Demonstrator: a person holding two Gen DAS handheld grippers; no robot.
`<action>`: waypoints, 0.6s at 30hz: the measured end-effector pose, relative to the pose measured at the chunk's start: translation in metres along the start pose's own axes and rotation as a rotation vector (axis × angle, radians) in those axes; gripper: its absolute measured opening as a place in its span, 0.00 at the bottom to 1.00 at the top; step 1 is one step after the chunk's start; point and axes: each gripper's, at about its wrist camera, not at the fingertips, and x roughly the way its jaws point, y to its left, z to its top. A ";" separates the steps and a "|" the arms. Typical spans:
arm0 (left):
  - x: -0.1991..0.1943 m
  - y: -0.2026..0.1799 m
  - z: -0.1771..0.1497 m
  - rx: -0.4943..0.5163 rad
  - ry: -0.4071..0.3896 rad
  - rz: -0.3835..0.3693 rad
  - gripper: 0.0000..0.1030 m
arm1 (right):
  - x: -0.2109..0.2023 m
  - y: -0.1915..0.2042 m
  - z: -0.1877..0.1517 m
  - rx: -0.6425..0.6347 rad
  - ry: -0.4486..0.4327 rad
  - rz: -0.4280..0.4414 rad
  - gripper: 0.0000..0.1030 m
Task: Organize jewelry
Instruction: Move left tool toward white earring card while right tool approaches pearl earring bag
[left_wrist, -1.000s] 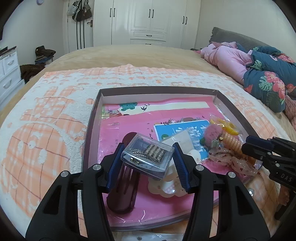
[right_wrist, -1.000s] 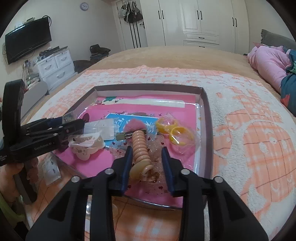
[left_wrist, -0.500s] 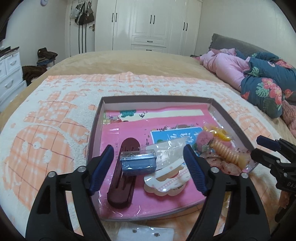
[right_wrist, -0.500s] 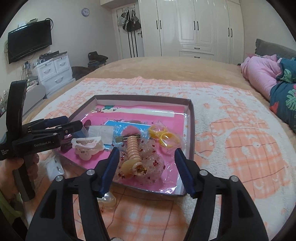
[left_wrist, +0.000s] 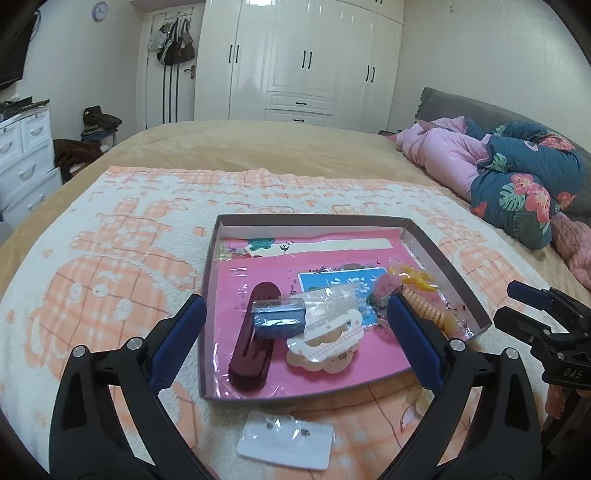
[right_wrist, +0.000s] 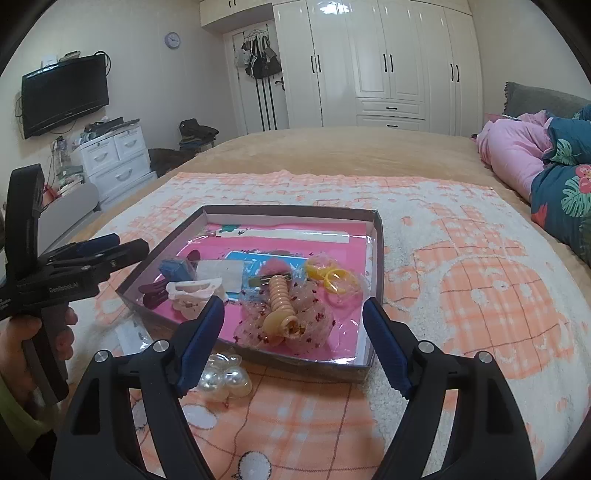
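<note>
A shallow brown tray (left_wrist: 209, 295) with a pink lining lies on the bed. In it rest a small clear jewelry box (left_wrist: 279, 319) with a blue base, a dark red hair clip (left_wrist: 255, 347), a white clip (left_wrist: 327, 341), a peach spiral hair tie (right_wrist: 280, 306) on glittery mesh, and a yellow piece (right_wrist: 328, 275) in a bag. My left gripper (left_wrist: 295, 306) hovers back from the box, jaws opening, gripping nothing. My right gripper (right_wrist: 293, 302) hangs back from the spiral tie, jaws opening, nothing pressed between them.
An earring card in a plastic sleeve (left_wrist: 284, 437) lies on the orange-checked blanket (left_wrist: 110, 258) in front of the tray. A pearl cluster (right_wrist: 225, 376) sits by the tray's near edge. Pink and floral bedding (left_wrist: 517, 177) is piled at the right. A hand (right_wrist: 22, 347) holds the left gripper's handle.
The left gripper let go of the clear jewelry box and the right let go of the spiral hair tie; both now lie in the tray. Both grippers opened wide and drew back and upward.
</note>
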 end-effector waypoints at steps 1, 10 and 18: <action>-0.003 0.001 0.000 -0.002 -0.003 0.001 0.89 | -0.002 0.001 -0.001 0.000 -0.003 0.002 0.73; -0.022 0.009 -0.007 -0.019 -0.022 0.027 0.89 | -0.012 0.010 -0.007 -0.016 -0.014 0.020 0.75; -0.037 0.018 -0.015 -0.027 -0.019 0.053 0.89 | -0.019 0.020 -0.015 -0.038 -0.009 0.040 0.75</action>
